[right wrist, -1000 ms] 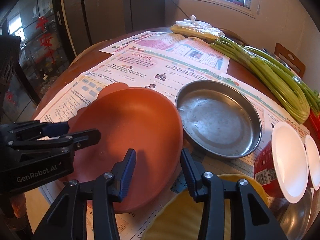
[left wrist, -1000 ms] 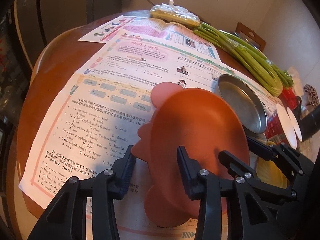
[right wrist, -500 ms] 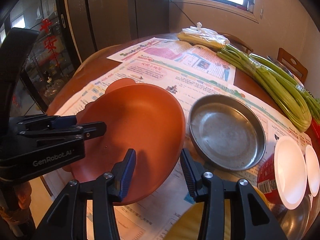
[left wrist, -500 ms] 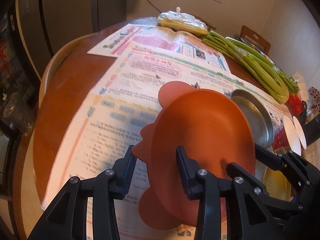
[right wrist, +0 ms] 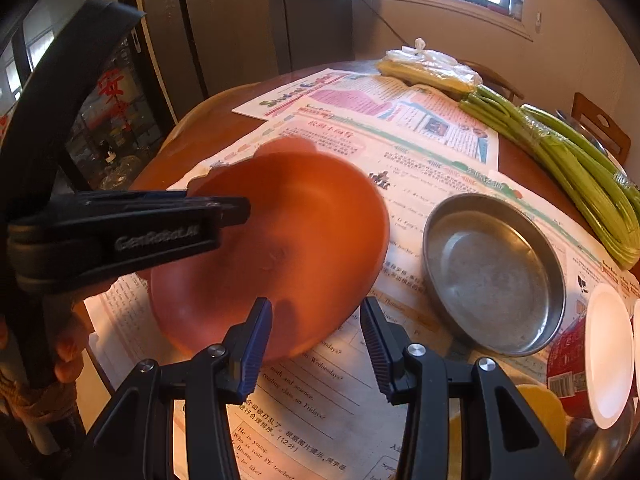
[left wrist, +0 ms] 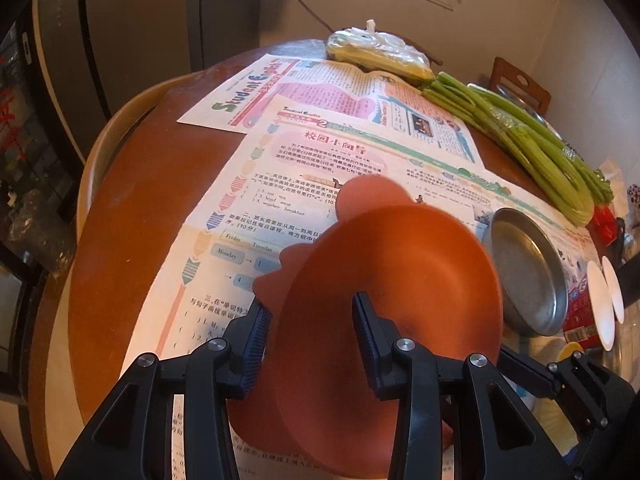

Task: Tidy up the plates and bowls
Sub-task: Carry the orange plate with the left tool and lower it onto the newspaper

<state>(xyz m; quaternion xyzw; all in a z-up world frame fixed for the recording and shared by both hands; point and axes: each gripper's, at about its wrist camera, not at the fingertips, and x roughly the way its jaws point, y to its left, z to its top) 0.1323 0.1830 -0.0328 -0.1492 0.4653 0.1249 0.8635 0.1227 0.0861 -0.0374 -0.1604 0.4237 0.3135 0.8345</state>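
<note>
An orange plate [left wrist: 400, 280] with rounded ear-like lobes hangs tilted above the newspaper-covered round table. My left gripper [left wrist: 308, 320] is shut on its near-left rim, one finger behind the plate and one inside it. The right wrist view shows that same gripper [right wrist: 240, 208] from the side, clamped on the orange plate [right wrist: 280, 232]. My right gripper [right wrist: 316, 320] is shut on the plate's near rim, which passes between its fingers. Its tips [left wrist: 516, 360] reach the plate's right edge in the left wrist view. An empty round metal pan [right wrist: 492, 272] lies on the newspaper to the right.
Green stalks [right wrist: 580, 168] and a plastic bag of yellow food [right wrist: 428, 68] lie along the far right. Red cups with white lids [right wrist: 608, 352] and a yellow dish [right wrist: 540, 404] crowd the near right. A hand [right wrist: 68, 352] holds the left gripper's handle. Cabinets stand behind the table.
Both grippers have carried the orange plate leftward, away from the metal pan, so a gap now shows between them. Neither grip has changed.
</note>
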